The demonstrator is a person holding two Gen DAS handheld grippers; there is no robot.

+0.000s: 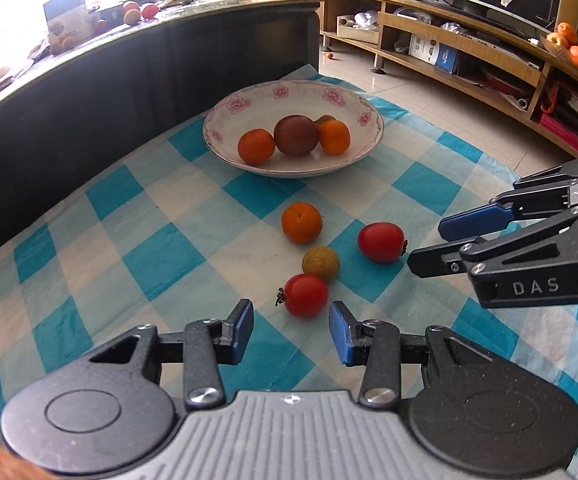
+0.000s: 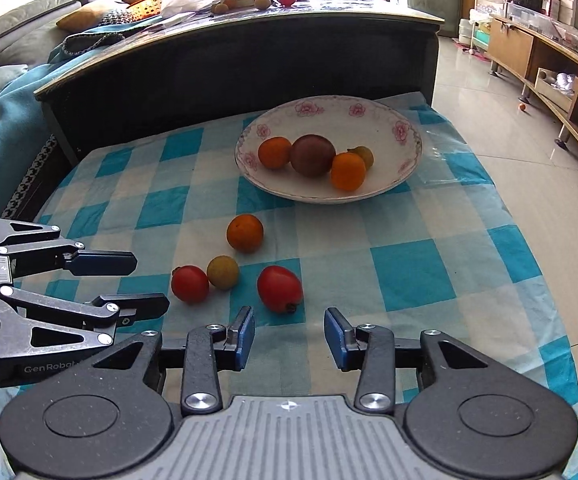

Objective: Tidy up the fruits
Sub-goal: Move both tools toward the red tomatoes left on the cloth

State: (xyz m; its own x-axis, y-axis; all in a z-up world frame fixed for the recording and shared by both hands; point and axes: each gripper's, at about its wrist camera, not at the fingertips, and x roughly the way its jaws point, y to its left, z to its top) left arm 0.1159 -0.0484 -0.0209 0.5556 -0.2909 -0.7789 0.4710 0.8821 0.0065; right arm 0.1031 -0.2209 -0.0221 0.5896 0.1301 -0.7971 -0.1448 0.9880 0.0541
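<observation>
A white flowered bowl [image 1: 225, 114] [image 2: 409, 132] at the back of the checked cloth holds several fruits, oranges and a dark purple one among them. In front of it lie an orange [image 1: 302, 223] [image 2: 245, 233], a small yellow-green fruit [image 1: 321, 263] [image 2: 223, 272] and two red tomatoes. My left gripper [image 1: 291, 330] [image 2: 149, 283] stands open just short of the nearer tomato [image 1: 306, 295] [image 2: 189, 284]. My right gripper [image 2: 290, 334] [image 1: 429, 244] stands open just short of the other tomato [image 2: 279, 288] [image 1: 381, 241]. Neither gripper holds anything.
A dark raised counter [image 1: 129, 72] with boxes and more fruit rises right behind the cloth. To the right lie a tiled floor [image 2: 489, 92] and a low wooden TV stand [image 1: 469, 52]. A sofa with cushions [image 2: 17, 20] stands at the left. The cloth's right edge drops off.
</observation>
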